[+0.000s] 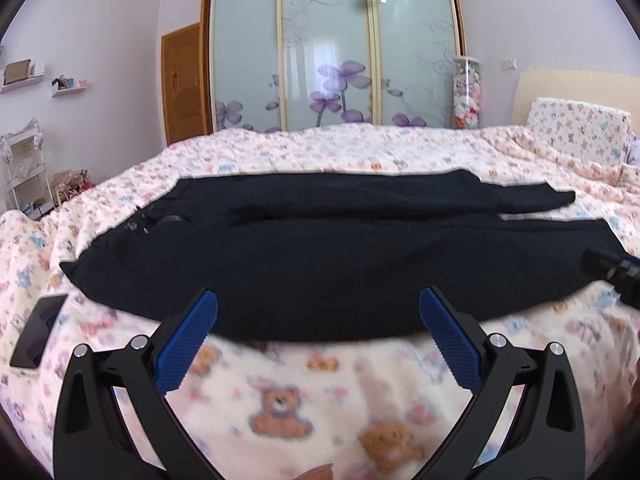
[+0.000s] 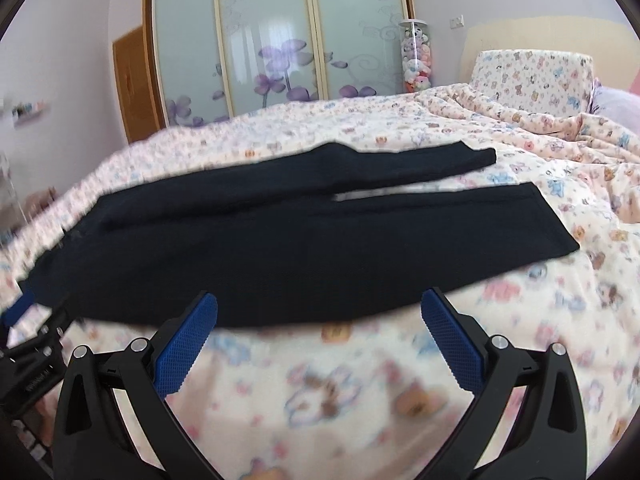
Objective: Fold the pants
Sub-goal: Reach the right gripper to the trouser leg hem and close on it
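Observation:
Black pants [image 1: 320,256] lie flat and spread out on the bed, waist to the left, both legs running right. They also show in the right wrist view [image 2: 304,240]. My left gripper [image 1: 318,308] is open and empty, its blue pads just above the pants' near edge. My right gripper [image 2: 319,308] is open and empty, also at the near edge, further toward the leg ends. The right gripper's tip shows at the right edge of the left wrist view [image 1: 612,276]. The left gripper shows at the left edge of the right wrist view [image 2: 32,344].
The bed has a pink teddy-bear blanket [image 1: 280,392]. A black phone-like object [image 1: 38,332] lies on the blanket at the left. A pillow [image 1: 580,132] sits at the right. A sliding wardrobe [image 1: 332,48] and a white shelf [image 1: 20,168] stand beyond.

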